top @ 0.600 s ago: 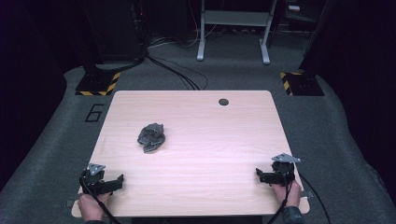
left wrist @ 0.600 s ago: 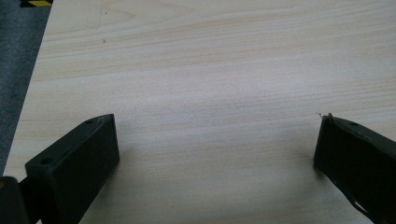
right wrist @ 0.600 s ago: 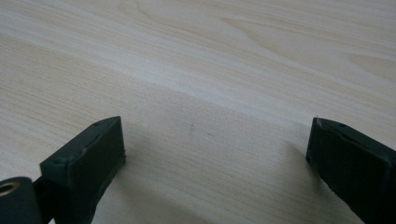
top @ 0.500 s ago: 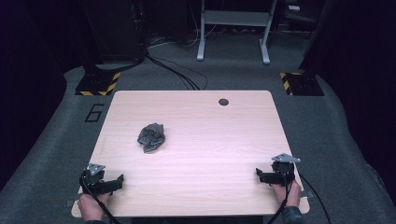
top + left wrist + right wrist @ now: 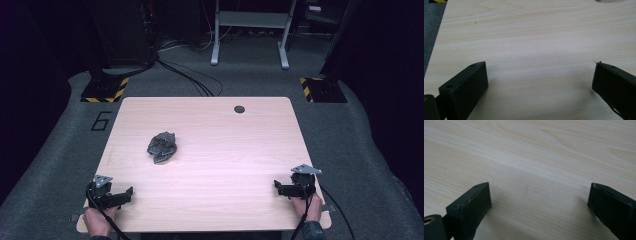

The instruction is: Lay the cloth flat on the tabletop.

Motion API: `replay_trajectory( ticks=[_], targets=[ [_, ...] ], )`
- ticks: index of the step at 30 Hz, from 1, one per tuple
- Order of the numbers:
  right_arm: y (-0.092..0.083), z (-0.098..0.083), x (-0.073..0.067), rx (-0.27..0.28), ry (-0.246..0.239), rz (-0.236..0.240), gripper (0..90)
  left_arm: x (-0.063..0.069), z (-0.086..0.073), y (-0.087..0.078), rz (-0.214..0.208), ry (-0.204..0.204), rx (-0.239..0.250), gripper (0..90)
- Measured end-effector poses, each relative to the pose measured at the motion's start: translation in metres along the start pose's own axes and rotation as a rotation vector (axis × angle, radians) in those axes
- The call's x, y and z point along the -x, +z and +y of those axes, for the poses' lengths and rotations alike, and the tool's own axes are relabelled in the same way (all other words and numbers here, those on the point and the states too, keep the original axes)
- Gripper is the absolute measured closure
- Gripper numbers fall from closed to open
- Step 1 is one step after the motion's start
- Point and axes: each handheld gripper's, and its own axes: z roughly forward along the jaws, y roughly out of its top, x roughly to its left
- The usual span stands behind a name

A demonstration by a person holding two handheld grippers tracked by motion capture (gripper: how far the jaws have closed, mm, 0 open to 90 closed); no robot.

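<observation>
Looking down from the high view, I have a light wooden table [image 5: 215, 150] with one thing to work on: a crumpled dark grey cloth [image 5: 162, 146], bunched into a lump left of centre in the frame, well apart from both of my tools. A small round dark grommet hole [image 5: 239, 109] sits near the table's far edge, upper right of centre.

My left gripper [image 5: 122, 195] rests at the lower left of the frame and my right gripper [image 5: 281, 188] at the lower right, each low over the near part of the table with a hand behind it. In the left gripper view [image 5: 540, 75] the two black jaws stand wide apart with bare wood between them. The right gripper view [image 5: 540, 195] reads the same. So both are released and hold nothing.

I judge the cloth to be light, soft and limp. It should give under the jaws, not slide away, and I see no risk of breakage. It looks wadded, with folds and ridges standing up, so I would pinch a raised fold or a loose corner at the lump's edge. I cannot tell from here where its corners lie.
</observation>
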Motion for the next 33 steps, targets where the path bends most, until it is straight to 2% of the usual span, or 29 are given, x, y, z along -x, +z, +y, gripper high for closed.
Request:
replay_trajectory(
  ticks=[5, 8, 9, 12, 16, 17, 21, 24, 26, 33],
  targets=[
    [0.000, 0.000, 0.000, 0.001, -0.002, -0.002, 4.3, 0.004, 0.015, -0.003, -0.027, 0.005, 0.018, 0.0],
    [0.000, 0.000, 0.000, 0.001, -0.002, -0.001, 4.3, 0.009, 0.032, -0.003, -0.051, 0.014, 0.026, 0.0],
    [0.000, 0.000, 0.000, 0.001, -0.002, -0.001, 4.3, 0.009, 0.032, -0.003, -0.051, 0.014, 0.026, 0.0],
    [0.000, 0.000, 0.000, 0.001, -0.001, -0.002, 4.4, 0.013, 0.045, -0.003, -0.070, 0.020, 0.033, 0.0],
    [0.000, 0.000, 0.000, 0.000, 0.001, -0.001, 4.7, 0.022, 0.065, 0.003, -0.082, 0.050, 0.055, 0.1],
    [0.000, 0.000, 0.000, 0.000, 0.001, -0.001, 4.7, 0.022, 0.065, 0.003, -0.082, 0.050, 0.055, 0.1],
    [0.000, 0.000, 0.000, 0.001, 0.001, 0.000, 5.1, 0.034, 0.087, 0.012, -0.113, 0.079, 0.051, 0.1],
    [0.000, 0.000, 0.000, 0.003, 0.001, -0.002, 5.3, 0.039, 0.094, 0.017, -0.116, 0.094, 0.048, 0.1],
    [0.000, 0.000, 0.000, 0.003, 0.002, -0.001, 5.5, 0.046, 0.102, 0.027, -0.129, 0.100, 0.044, 0.2],
    [0.000, 0.000, 0.001, 0.003, 0.002, 0.001, 5.7, 0.052, 0.119, 0.048, -0.150, 0.108, 0.016, 0.5]
  ],
)
